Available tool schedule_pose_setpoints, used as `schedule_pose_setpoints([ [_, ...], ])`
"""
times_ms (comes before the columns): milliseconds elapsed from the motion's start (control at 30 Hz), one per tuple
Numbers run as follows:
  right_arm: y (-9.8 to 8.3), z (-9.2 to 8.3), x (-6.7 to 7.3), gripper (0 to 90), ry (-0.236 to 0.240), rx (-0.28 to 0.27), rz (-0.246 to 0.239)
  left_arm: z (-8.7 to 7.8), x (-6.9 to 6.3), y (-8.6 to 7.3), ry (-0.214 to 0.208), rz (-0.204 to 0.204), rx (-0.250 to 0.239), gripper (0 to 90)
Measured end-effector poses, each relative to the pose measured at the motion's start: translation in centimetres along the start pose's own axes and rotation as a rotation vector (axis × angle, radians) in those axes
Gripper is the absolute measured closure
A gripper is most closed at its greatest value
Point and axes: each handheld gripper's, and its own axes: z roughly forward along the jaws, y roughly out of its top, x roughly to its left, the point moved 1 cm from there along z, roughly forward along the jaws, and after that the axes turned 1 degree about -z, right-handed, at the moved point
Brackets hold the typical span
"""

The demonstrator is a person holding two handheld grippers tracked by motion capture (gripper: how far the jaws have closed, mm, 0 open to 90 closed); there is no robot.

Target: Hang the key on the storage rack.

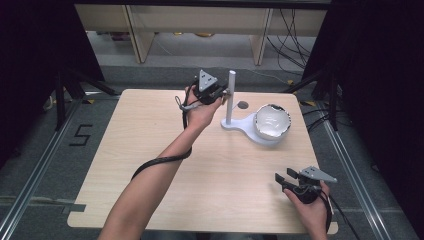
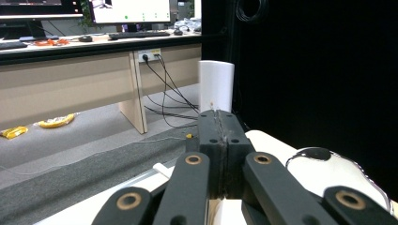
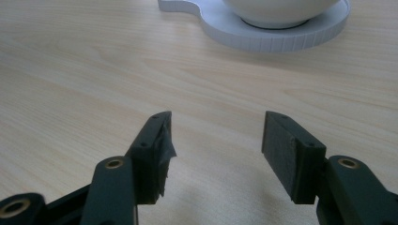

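Your right hand-held gripper (image 1: 282,179) rests low at the near right corner of the surface (image 1: 150,145), jaws spread wide with nothing between them; in the right gripper view bare wood lies between its pads, and the white stand's base (image 3: 263,33) sits well ahead. Your left hand-held gripper (image 1: 223,93) is farther out, raised near the back edge, with its jaws pressed flat together and nothing visibly caught between them (the left gripper view shows the two pads meeting along a seam). Just beyond those closed tips stands the white post (image 2: 216,86), upright, its long axis vertical; in the high view the tips seem right at the post, about mid-height, though you cannot tell whether they touch it. The post rises from a flat white base (image 1: 240,125), and on the round right-hand end of that base sits a white bowl (image 1: 272,121). So the left hand is much the nearer one: the post lies straight ahead of it, the bowl off to its right, while the right hand is well apart from both.
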Motion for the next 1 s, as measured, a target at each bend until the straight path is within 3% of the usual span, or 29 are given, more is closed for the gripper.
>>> schedule_pose_setpoints([
  [167,0.0,-0.1,0.2,44.1,0.010,-0.002,0.023,-1.0,0.3,0.8,-0.004,0.001,-0.024,84.0],
  [233,0.0,0.0,0.0,44.0,0.002,-0.003,0.002,-1.3,0.3,0.8,-0.005,-0.002,-0.020,81.3],
  [333,0.0,-0.1,0.2,44.0,0.007,-0.001,0.024,-2.2,0.8,1.0,-0.009,-0.005,-0.007,77.6],
  [500,0.0,-0.1,0.2,44.0,0.003,-0.005,0.026,-3.9,1.3,1.0,-0.028,0.004,0.023,61.2],
  [700,0.0,-0.1,0.2,44.0,0.002,-0.005,0.021,-6.2,1.8,1.1,-0.020,-0.022,0.022,47.9],
  [1000,-0.1,-0.1,0.2,44.0,0.003,-0.015,0.025,-9.1,2.6,0.7,-0.022,-0.002,0.024,42.5],
])
